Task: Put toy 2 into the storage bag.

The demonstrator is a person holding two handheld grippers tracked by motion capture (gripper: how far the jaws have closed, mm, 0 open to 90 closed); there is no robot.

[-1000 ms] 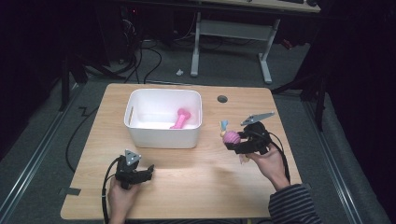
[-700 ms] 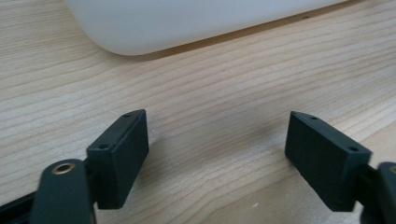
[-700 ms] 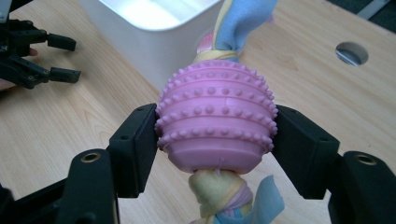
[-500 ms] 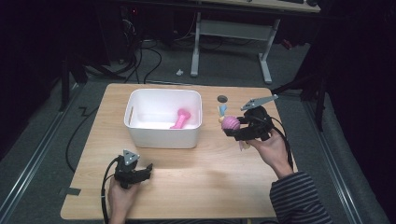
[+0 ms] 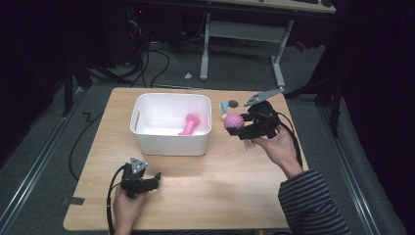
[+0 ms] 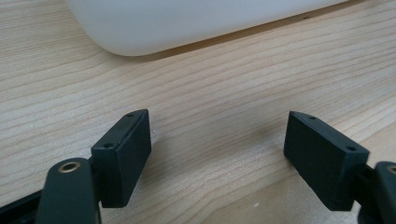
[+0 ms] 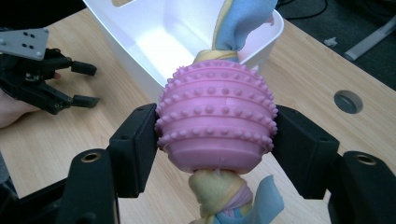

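A pink studded ball (image 7: 217, 121) threaded on a yellow, blue and pink cloth rope hangs in the air beside the right wall of the white bin (image 5: 171, 98). My right gripper (image 5: 236, 126) is shut on the ball, one black pad on each side (image 7: 215, 140). A pink dumbbell-shaped toy (image 5: 190, 125) lies inside the bin. My left gripper (image 5: 155, 178) rests low on the table at the front left, and its jaws have just been opening with nothing between them (image 6: 217, 154). The bin's rounded wall (image 6: 187, 23) lies just ahead of it.
A round cable hole (image 5: 233, 103) sits in the wooden table (image 5: 220, 196) behind the held toy. A piece of tape (image 5: 73, 199) marks the front left corner. Metal desk legs (image 5: 205, 49) and cables lie on the floor beyond the far edge.
My right gripper has risen with the ball toy and drifted left toward the bin's right wall. The left hand has stayed where it was.
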